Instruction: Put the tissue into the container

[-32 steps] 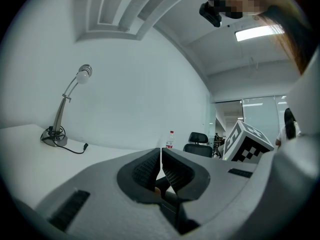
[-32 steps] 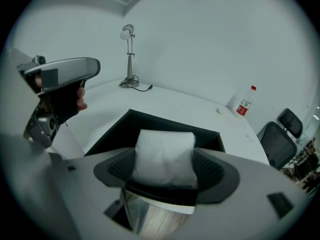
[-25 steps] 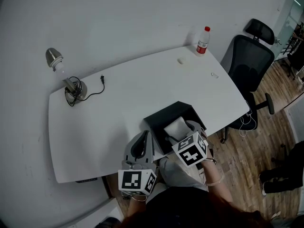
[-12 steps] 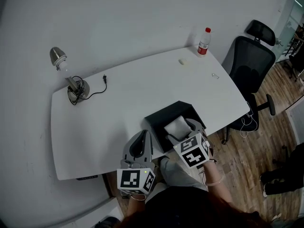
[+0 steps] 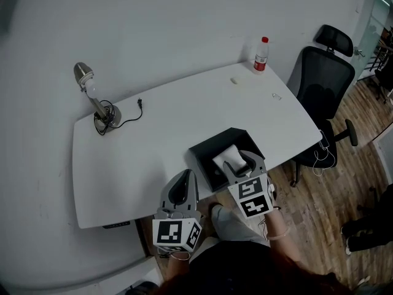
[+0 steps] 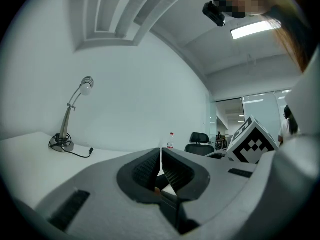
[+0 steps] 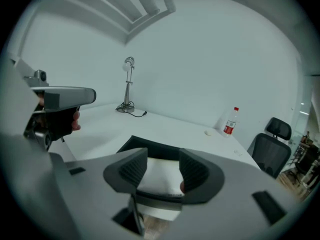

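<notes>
1. The white table (image 5: 172, 121) has part of its near edge hidden behind both grippers and the person's body.
2. The black container (image 5: 206, 149) stands open-topped at the table's near edge, right of the middle. In the head view the right gripper covers its near wall.
3. The right gripper (image 5: 243, 160) is held over the container's near side and points toward the table's far edge. Its jaws are spread wide, one on each side of the tissue; whether the pads touch it is unclear.
4. The left gripper (image 5: 183, 176) hovers off the near edge, left of the container and apart from it, tilted upward. Its jaws are pressed together with nothing between them.
5. The tissue (image 7: 159, 176) lies flat inside the container, its sides in line with the walls. Its near end is cut off by the gripper body, so its long axis cannot be made out.
</notes>
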`<state>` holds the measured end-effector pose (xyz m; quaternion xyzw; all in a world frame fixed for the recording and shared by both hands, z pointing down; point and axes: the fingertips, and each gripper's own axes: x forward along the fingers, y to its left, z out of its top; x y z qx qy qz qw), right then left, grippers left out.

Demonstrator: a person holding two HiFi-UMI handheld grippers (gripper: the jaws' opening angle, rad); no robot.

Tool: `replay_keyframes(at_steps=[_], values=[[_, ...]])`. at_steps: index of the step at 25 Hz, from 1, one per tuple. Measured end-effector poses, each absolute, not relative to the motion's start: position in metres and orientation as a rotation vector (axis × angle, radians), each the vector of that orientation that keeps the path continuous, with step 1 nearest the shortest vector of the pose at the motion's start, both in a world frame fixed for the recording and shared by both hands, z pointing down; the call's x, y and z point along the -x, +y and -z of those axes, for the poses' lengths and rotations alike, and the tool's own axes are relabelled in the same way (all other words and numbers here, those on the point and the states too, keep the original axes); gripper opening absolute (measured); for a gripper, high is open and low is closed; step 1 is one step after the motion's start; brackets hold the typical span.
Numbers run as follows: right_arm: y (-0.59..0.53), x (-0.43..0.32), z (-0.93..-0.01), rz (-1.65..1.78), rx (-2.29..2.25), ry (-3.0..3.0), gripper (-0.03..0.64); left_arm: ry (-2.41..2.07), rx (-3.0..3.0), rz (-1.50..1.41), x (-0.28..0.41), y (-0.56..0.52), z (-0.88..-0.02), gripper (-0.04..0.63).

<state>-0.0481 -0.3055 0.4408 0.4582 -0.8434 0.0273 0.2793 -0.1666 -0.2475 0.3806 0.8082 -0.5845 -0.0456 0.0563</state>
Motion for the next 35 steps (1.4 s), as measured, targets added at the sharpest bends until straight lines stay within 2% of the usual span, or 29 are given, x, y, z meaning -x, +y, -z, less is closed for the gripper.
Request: replay_keyframes(at_steps=[5,17,25,35], values=[[-0.293,0.043,-0.436,-0.09,-1.253,-2.276,0.212,-1.778,-2.459,0.132,0.165,-0.233,-0.378,0.034],[-0.255,0.038,-0.418,-0.057,-1.331,-2.338,0.158,-1.77,-2.489,0.1,0.157,-0.191,-0.376,0.034],[-0.233,0.032,-0.401,-0.008,-1.398,-2.357,0.084,-1.756,-2.496,0.098,0.154,-0.169,-0.374,0.034],[-0.222,0.027,-0.388,0.015,-1.436,-2.393,0.041,-1.748,-2.504,0.088,0.152,-0.167,-0.375,0.034]])
